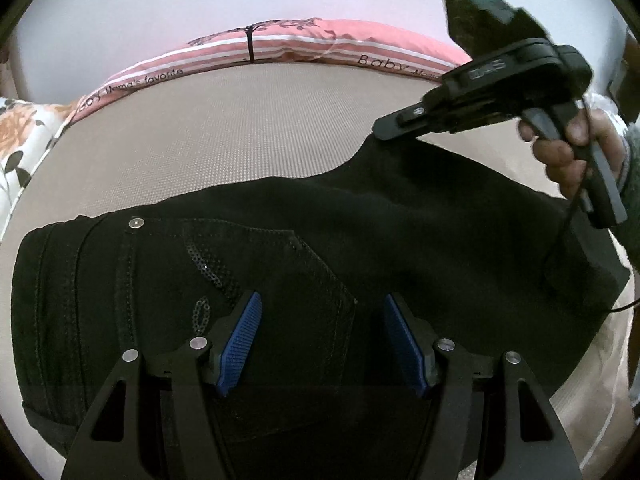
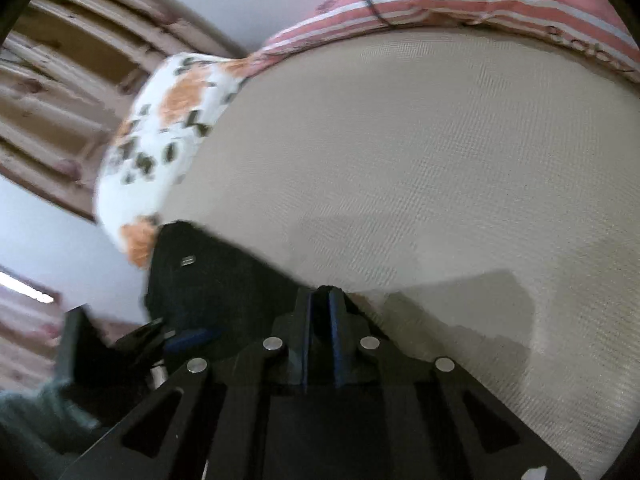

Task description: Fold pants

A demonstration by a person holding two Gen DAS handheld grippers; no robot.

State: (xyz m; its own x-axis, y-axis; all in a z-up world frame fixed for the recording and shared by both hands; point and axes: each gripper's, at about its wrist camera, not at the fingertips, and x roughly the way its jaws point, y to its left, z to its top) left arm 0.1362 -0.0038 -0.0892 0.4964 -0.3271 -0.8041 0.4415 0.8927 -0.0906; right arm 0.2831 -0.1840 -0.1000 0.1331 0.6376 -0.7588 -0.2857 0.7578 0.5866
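- The black denim pants [image 1: 304, 248] lie flat across the near half of the beige woven bed mat [image 1: 248, 128], waistband toward its left edge.
- The left gripper [image 1: 322, 340] hovers over the back pocket, jaws apart, holding nothing.
- The right gripper [image 2: 319, 300] has its jaws clamped on the far fabric edge.
- Step in hand appears to be a fold; next, carry that edge across.

My left wrist camera looks steeply down, close over the black pants [image 1: 280, 280] on the beige mattress [image 1: 240, 128]; my right one faces the same mattress — both catch the pink blanket [image 1: 320, 46].
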